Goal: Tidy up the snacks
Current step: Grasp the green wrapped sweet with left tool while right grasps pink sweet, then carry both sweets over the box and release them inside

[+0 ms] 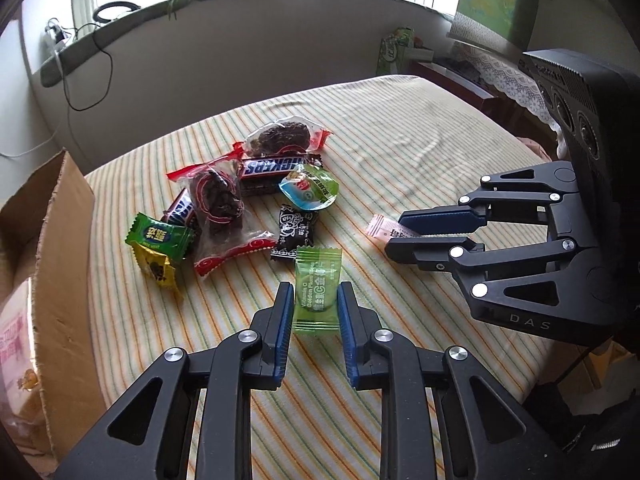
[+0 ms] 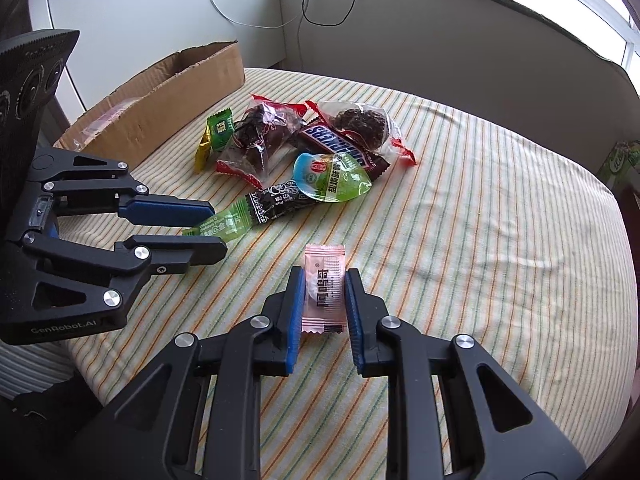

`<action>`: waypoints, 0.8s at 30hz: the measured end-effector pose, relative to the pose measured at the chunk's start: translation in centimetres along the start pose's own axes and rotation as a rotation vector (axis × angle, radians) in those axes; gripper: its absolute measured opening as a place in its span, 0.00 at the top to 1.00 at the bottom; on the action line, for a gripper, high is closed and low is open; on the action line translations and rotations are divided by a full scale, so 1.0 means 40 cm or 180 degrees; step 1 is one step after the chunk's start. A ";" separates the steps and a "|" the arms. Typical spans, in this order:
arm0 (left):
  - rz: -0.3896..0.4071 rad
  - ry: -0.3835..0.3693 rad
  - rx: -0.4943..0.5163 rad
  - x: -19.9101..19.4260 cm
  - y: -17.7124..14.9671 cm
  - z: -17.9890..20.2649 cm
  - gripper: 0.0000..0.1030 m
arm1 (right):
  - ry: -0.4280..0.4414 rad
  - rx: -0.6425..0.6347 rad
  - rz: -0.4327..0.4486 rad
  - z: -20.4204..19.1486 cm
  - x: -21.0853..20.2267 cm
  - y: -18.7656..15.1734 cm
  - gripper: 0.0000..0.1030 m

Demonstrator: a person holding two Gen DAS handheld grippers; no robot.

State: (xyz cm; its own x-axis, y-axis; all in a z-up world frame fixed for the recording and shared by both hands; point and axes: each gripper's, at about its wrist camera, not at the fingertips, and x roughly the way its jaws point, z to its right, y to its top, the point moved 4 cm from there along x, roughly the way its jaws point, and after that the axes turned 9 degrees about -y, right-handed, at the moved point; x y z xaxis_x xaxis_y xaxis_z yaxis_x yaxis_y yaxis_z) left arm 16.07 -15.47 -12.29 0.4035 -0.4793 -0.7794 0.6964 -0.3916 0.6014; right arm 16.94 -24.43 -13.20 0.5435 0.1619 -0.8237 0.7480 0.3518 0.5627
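My left gripper (image 1: 315, 294) is shut on a green plum candy (image 1: 318, 290), its fingers pressing both sides of the wrapper; the same gripper (image 2: 214, 228) and candy (image 2: 224, 224) show in the right wrist view. My right gripper (image 2: 324, 280) is shut on a pink candy (image 2: 325, 290), also visible in the left wrist view (image 1: 386, 230) beside the gripper (image 1: 396, 232). A pile of snacks lies beyond: a Snickers bar (image 1: 272, 168), two clear bags of dark dried fruit (image 1: 218, 200), a green jelly cup (image 1: 310, 188), a black candy (image 1: 294, 234), and small green and yellow candies (image 1: 158, 236).
An open cardboard box (image 1: 60, 264) stands at the table's left edge and also shows in the right wrist view (image 2: 160, 96). The table has a striped cloth (image 1: 400, 132). A windowsill with plants and cables runs behind. A lace-covered cabinet stands at the right.
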 end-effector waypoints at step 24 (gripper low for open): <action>0.0769 0.0187 -0.0607 -0.234 -0.041 -0.150 0.80 | 0.0091 -0.0296 0.0533 -0.168 -0.105 0.210 0.80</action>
State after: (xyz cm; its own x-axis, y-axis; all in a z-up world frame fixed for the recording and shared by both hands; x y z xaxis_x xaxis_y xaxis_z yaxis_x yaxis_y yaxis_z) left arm 14.70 -5.63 -7.05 0.6006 -0.4920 -0.6302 0.6728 -0.1149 0.7309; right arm 18.40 -15.97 -5.50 0.6454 0.2511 -0.7214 0.6089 0.4011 0.6844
